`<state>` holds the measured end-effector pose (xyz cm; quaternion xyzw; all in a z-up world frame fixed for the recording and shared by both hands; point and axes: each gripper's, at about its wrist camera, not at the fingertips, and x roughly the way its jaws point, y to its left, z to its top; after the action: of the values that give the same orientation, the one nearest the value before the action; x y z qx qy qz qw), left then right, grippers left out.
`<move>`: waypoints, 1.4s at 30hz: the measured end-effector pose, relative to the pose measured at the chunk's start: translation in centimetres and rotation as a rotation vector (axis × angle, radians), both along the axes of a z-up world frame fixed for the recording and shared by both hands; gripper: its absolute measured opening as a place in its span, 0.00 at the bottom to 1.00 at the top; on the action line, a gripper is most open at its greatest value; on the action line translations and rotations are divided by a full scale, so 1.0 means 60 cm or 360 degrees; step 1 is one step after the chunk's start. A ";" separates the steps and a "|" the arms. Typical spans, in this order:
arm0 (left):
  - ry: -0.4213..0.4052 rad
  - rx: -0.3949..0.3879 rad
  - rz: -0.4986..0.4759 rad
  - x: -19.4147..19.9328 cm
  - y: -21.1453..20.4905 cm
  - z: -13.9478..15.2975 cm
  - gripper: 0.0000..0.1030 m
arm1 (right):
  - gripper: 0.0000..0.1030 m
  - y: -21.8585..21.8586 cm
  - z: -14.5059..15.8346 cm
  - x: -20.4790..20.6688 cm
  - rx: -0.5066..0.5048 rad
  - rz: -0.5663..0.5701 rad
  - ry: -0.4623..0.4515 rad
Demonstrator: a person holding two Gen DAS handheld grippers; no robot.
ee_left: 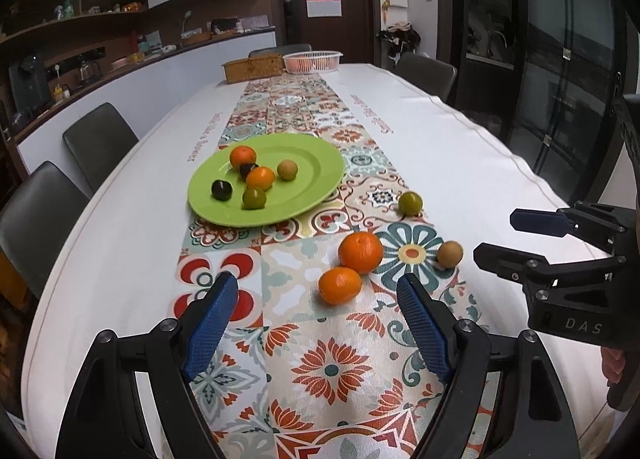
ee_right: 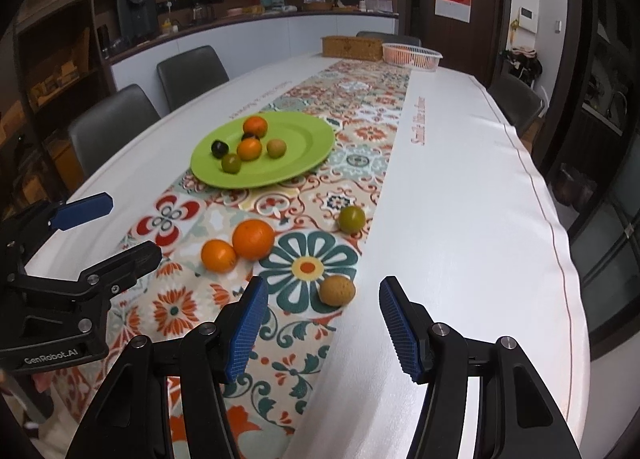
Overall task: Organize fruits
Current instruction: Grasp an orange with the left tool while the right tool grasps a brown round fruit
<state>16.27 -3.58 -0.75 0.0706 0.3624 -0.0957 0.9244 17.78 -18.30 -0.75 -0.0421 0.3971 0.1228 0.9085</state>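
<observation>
- Our left gripper (ee_left: 316, 319) has its fingers wide apart and holds nothing; the small orange (ee_left: 340, 285) lies just ahead, between them.
- Our right gripper (ee_right: 322, 319) is also wide and empty, with the brown fruit (ee_right: 337, 290) just ahead.
- We should close gently around the middle, then carry the fruit to the green plate (ee_left: 320, 163).

I'm getting soft, even indoor light on the table (ee_left: 460, 147), faint shadows under the fruit. Shelves (ee_right: 52, 71) sit dim. Heavy fisheye bending, black corners, slight blur toward the edges.
</observation>
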 end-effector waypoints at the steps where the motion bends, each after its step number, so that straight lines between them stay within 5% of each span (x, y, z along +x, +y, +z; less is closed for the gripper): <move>1: 0.0009 -0.0001 -0.0004 0.002 0.000 -0.005 0.79 | 0.57 -0.002 -0.006 0.003 -0.0001 -0.0004 0.0013; 20: 0.0163 -0.0024 -0.0090 0.064 -0.006 -0.074 0.77 | 0.51 -0.001 -0.065 0.049 -0.0032 -0.0008 0.0143; 37: 0.0282 -0.0054 -0.0156 0.094 -0.021 -0.095 0.38 | 0.37 -0.002 -0.088 0.072 -0.0010 0.0000 0.0215; 42: 0.0296 -0.0063 -0.0154 0.096 -0.022 -0.096 0.35 | 0.33 0.002 -0.092 0.075 -0.0012 0.0008 0.0227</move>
<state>22.00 -4.89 -6.52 0.0606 0.4409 -0.1535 0.8822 22.30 -18.20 -6.30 -0.0377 0.4612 0.1261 0.8775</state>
